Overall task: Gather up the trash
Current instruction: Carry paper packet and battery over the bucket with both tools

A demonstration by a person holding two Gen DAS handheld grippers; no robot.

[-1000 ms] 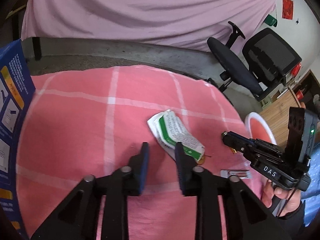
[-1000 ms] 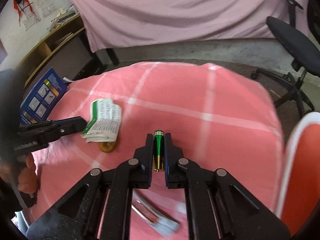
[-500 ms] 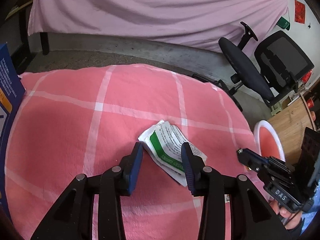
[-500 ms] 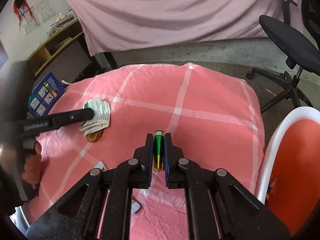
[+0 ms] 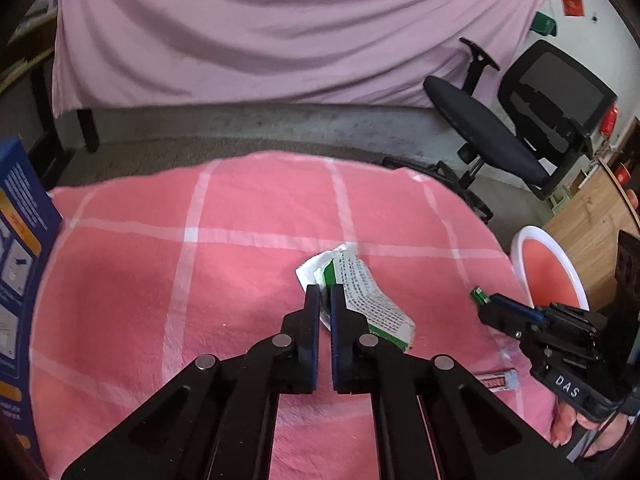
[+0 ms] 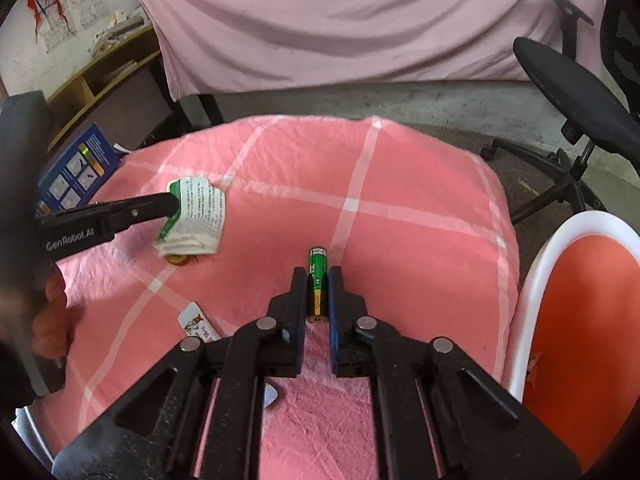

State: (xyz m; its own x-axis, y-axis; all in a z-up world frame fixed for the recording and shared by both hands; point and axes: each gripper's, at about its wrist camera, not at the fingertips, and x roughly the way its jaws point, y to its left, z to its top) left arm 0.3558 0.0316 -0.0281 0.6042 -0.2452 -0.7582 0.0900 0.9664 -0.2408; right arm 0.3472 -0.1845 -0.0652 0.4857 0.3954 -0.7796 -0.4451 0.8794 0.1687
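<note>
The left tongs, at mid-frame in the left wrist view, are pinched shut on the edge of the crumpled green-and-white wrapper, which still lies on the pink checked desk. Gripping an edge suits such thin paper. The right tongs clamp a green battery lengthwise, so it cannot roll. The white-rimmed orange bin waits at the right edge, probably the drop point.
</note>
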